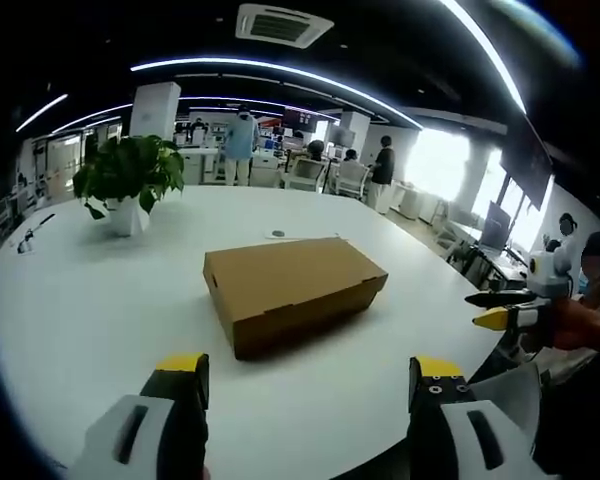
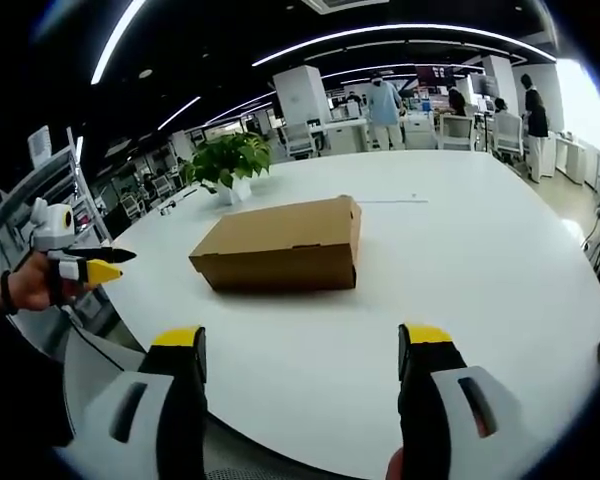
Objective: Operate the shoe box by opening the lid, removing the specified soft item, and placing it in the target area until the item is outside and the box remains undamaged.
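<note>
Brown cardboard shoe box (image 1: 292, 290), lid shut, mid white round bench (image 1: 80, 310), potted plant (image 1: 128, 180) beyond. Left gripper (image 1: 310, 385), right gripper (image 2: 302, 360): both gaping, empty, short of box. Judged light, crushable; lift lid by front edge.

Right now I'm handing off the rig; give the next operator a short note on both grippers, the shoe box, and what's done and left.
Left gripper: open, empty, held short of the box.
Right gripper: open, empty, also short of the box.
Shoe box: brown cardboard, lid shut, lying flat on the white table, untouched. A potted plant stands beyond it.
Done: nothing yet; the soft item is not visible with the lid closed.
Left: open the lid, lift out the soft item, set it in the target area, keep the box undamaged.
</note>
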Available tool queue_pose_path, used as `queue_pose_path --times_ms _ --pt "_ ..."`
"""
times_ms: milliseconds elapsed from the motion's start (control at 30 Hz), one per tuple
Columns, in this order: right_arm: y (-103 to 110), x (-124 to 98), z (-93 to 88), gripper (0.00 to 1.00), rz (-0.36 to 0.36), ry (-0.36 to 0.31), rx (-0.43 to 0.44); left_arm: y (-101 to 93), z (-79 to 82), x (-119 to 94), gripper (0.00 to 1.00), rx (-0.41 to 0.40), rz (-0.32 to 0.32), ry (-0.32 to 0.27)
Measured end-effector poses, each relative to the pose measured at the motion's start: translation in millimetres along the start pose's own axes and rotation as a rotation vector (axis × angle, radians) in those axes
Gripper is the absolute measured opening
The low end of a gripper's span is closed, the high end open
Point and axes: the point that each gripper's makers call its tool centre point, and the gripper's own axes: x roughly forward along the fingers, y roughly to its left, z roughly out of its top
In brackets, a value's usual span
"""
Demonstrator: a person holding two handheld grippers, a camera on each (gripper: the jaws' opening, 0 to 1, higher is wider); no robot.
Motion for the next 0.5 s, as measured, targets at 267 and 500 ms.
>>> queue_pose_path --times_ms 267,500 --pt "-0.1 1.9 -1.7 0.74 0.002 0.006 0.005 2.3 -1.1 0.7 0.83 -0.002 0.003 0.003" --pt "0.8 7.3 -0.1 0.73 0.008 0.011 0.001 7.5 0.8 3.4 0.83 0.002 0.006 0.006"
